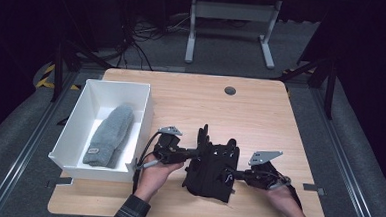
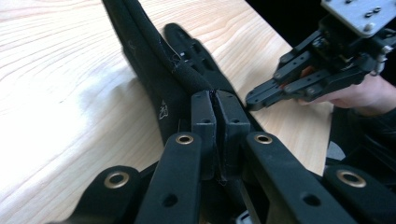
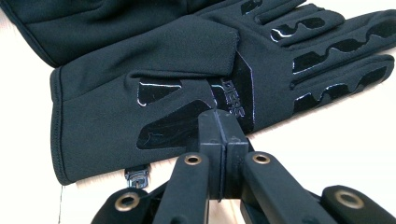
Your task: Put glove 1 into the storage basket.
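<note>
A pair of black gloves (image 1: 210, 167) lies in a heap on the wooden table near its front edge. My left gripper (image 1: 196, 151) comes in from the left; in the left gripper view (image 2: 215, 100) its jaws are shut on a raised edge of one glove (image 2: 154, 79). From the right comes my right gripper (image 1: 229, 176). In the right gripper view (image 3: 223, 116) its jaws are shut at the lower edge of the palm-up glove (image 3: 140, 107), which has glossy grip prints. The right gripper (image 2: 254, 97) also shows in the left gripper view, touching the glove's edge.
A white box (image 1: 146, 111) stands at the table's left with a grey knitted hat (image 1: 109, 134) inside. A round cable hole (image 1: 230, 90) sits at the table's back. Bare wood lies behind and to the right of the gloves.
</note>
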`<state>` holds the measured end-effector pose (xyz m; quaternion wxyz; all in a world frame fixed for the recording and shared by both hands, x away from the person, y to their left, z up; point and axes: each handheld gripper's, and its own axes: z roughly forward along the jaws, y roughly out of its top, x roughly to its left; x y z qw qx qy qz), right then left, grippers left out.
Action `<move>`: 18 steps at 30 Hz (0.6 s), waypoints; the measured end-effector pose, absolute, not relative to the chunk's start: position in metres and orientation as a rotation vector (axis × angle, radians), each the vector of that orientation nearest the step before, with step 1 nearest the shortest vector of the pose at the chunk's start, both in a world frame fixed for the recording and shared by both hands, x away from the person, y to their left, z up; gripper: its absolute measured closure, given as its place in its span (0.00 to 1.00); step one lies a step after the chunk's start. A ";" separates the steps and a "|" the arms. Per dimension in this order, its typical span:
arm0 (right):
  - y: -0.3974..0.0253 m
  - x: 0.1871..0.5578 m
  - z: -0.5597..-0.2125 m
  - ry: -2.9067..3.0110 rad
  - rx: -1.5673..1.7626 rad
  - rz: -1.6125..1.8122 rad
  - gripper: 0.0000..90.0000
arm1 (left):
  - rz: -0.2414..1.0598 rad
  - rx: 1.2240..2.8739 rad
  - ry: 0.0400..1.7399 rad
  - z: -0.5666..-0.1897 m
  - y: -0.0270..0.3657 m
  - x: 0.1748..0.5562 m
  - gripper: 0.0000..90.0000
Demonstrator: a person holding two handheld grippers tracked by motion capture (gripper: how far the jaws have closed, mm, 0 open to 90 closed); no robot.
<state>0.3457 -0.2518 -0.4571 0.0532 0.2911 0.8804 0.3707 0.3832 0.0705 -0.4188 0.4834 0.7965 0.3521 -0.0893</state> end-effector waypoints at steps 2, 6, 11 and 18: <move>-0.247 0.347 -0.458 2.681 0.878 1.135 1.00 | -0.222 1.940 0.849 -0.418 0.069 0.383 0.97; -0.239 0.347 -0.458 2.698 0.861 1.146 1.00 | -0.230 1.940 0.839 -0.417 0.066 0.383 0.97; -0.229 0.347 -0.459 2.709 0.841 1.155 1.00 | -0.234 1.946 0.830 -0.417 0.064 0.381 0.97; -0.215 0.348 -0.460 2.721 0.822 1.167 1.00 | -0.249 1.969 0.817 -0.421 0.056 0.381 0.97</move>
